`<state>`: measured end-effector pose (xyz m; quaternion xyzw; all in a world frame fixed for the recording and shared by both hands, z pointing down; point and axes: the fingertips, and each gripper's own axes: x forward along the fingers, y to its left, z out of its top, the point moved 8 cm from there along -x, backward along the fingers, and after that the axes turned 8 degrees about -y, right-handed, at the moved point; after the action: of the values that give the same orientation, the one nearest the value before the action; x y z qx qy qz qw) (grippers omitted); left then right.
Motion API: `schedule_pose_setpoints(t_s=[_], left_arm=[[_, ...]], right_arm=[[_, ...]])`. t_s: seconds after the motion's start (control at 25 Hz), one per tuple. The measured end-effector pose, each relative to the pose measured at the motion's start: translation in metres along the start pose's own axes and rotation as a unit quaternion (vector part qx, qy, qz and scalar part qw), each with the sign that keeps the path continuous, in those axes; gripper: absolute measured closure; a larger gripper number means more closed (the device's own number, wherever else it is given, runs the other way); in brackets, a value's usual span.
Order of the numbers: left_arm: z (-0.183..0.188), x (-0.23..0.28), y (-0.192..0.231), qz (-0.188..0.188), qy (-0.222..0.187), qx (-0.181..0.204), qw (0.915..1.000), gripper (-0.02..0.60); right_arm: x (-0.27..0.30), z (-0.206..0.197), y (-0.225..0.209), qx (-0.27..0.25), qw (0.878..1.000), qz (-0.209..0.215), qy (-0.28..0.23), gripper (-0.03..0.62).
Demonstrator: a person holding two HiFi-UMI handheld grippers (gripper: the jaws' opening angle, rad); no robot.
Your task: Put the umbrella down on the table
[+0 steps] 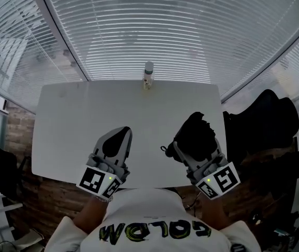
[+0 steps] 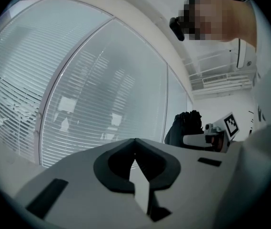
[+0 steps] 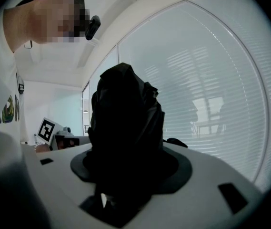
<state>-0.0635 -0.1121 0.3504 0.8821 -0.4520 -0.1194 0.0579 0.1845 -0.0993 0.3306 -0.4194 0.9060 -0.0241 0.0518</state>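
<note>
One umbrella (image 1: 197, 130) pinched in right tongs (image 1: 189, 147), left tongs (image 1: 123, 133) pressed together (empty), bottle (image 1: 148, 74) on table (image 1: 75, 130)

Open tabletop (image 1: 81, 125) ahead, one bottle (image 1: 148, 75) at far edge.

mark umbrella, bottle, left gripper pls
umbrella (image 1: 196, 135), head view, middle of the black folded fabric.
bottle (image 1: 148, 77), head view, middle of its body, below the cap.
left gripper (image 1: 123, 132), head view, where its two jaw tips come together.
</note>
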Motion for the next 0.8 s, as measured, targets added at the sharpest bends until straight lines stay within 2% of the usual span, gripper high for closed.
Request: schedule_pose_setpoints(t_s=[0.32,0.8], left_arm=[[0.013,0.003,0.042,-0.01,0.002,-0.003,0.9999,0.571],[0.006,-0.003,0.049,-0.017,-0.001,-0.016,0.9997,0.571]], right_arm=[[0.035,0.005,0.011,-0.011,1.0,-0.015,0.007,0.339],[0.042,-0.004,0.017,-0.057,0.998,-0.026,0.032,0.341]])
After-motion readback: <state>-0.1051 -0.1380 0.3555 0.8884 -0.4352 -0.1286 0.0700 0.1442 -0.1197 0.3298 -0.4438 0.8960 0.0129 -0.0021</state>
